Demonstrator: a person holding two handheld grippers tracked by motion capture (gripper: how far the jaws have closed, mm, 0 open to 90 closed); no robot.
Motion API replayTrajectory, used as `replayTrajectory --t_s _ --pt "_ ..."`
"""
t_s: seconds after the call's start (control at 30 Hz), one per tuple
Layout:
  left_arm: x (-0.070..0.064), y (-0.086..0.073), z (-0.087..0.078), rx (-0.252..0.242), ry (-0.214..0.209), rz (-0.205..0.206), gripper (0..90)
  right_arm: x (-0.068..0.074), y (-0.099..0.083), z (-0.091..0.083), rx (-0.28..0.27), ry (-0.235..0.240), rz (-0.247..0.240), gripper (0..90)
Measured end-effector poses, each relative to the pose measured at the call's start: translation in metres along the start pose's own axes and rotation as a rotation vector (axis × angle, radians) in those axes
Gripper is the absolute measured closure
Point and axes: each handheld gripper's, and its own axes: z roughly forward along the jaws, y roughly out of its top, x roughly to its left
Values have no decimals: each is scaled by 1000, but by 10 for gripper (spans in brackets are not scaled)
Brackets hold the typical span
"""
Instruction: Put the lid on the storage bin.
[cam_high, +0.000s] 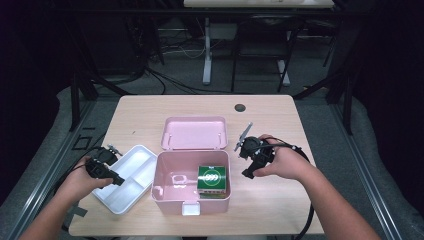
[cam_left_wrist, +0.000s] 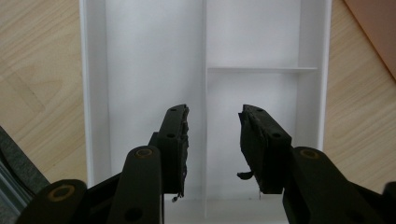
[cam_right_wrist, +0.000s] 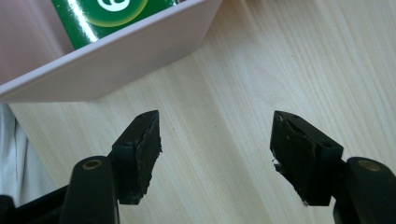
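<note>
- Left gripper view puts my left gripper right over the white divided tray, jaws parted by a moderate gap and holding nothing; the tray's long middle divider runs up between them.
- From the high view, that tray lies on the wooden table, just left of the pink box, and my left gripper hangs over its left part.
- Inside the pink box sits a green carton, at the right end.
- Behind the box, its pink lid lies open on the table.
- My right gripper hovers over bare table just right of the box.
- Right gripper view shows those jaws wide apart and empty, with the box wall and the carton ahead of them.
</note>
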Motion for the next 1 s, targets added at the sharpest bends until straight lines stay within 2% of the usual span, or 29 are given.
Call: replayTrajectory --t_s 0.23,0.33,0.47,0.53,0.57,0.67,0.7,0.73,0.87,1.0 --pt "1 -2 -2 -11 2 -7 631 -2 -8 5 -77 -20 108 337" --pt "1 -1 -1 -10 0 -4 634 -3 -11 8 -86 -20 129 337" --pt "2 0 0 -2 3 3 642 -3 -16 8 -137 -24 173 367" --pt "1 1 -1 0 3 2 648 -4 -19 8 -167 8 193 368" --pt "1 2 0 6 7 6 654 -5 -21 8 -200 33 231 373" --pt "-2 5 -1 19 21 13 665 -5 -23 6 -223 33 248 374" --pt "-2 7 -1 24 26 27 667 -5 -23 6 -234 27 256 377" --pt "-3 8 -1 25 26 21 674 -5 -24 4 -239 17 258 378" --pt "-4 13 -2 51 28 30 702 -4 -29 1 -292 47 241 374" --pt "-3 17 1 70 34 28 715 -5 -37 2 -317 19 275 372"
